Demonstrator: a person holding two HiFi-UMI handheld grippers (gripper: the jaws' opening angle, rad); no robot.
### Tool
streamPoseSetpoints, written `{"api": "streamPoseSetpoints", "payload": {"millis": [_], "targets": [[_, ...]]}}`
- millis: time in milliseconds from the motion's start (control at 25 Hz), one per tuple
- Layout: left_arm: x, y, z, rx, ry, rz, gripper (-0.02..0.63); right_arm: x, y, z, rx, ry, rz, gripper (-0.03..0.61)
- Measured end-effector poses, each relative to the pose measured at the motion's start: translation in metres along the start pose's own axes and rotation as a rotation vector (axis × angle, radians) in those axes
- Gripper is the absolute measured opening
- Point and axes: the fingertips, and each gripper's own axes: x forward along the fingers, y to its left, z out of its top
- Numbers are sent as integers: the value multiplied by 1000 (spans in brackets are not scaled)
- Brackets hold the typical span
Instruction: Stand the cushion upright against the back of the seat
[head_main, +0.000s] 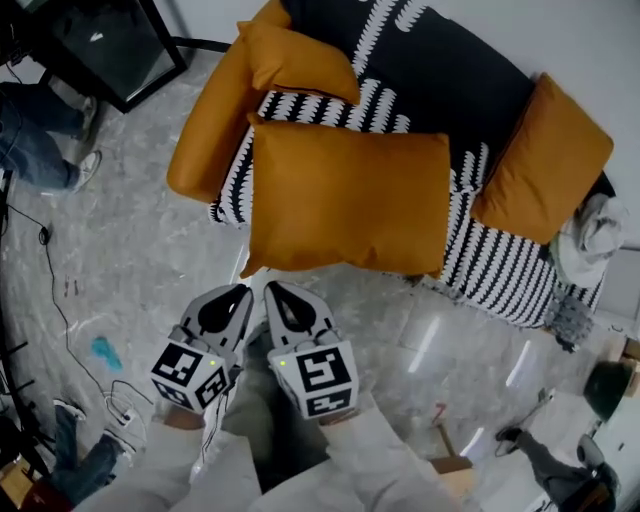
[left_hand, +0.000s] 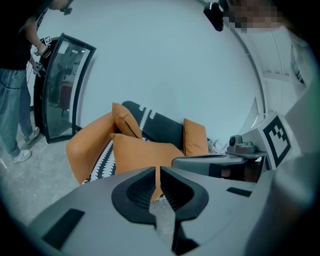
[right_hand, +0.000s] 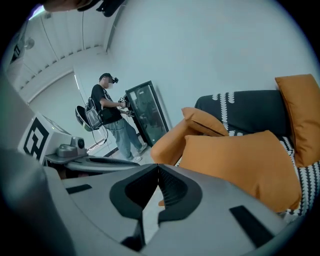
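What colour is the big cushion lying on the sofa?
The cushion is orange; head view shows it best.

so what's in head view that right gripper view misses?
Head view only: a white cloth at one end of the sofa, and a teal scrap on the floor.

Right gripper view only: the backpack on a standing person.

Both: the big orange cushion lying on the seat, and the right tongs shut and empty.

Black glass cabinet (head_main: 115, 45), jeans-clad bystander (head_main: 35, 140) just beside
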Motion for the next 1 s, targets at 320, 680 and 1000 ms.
{"api": "streamPoseSetpoints", "payload": {"millis": [320,680,1000], "targets": [[27,35,-44,-10,37,19,65,38,-9,-37,35,30,-1,13],[59,68,-89,-30,87,42,157,67,-22,-83,74,73,0,13],[84,90,-120,8,151,54,219,78,-34,-113,116,101,-24,12]]}}
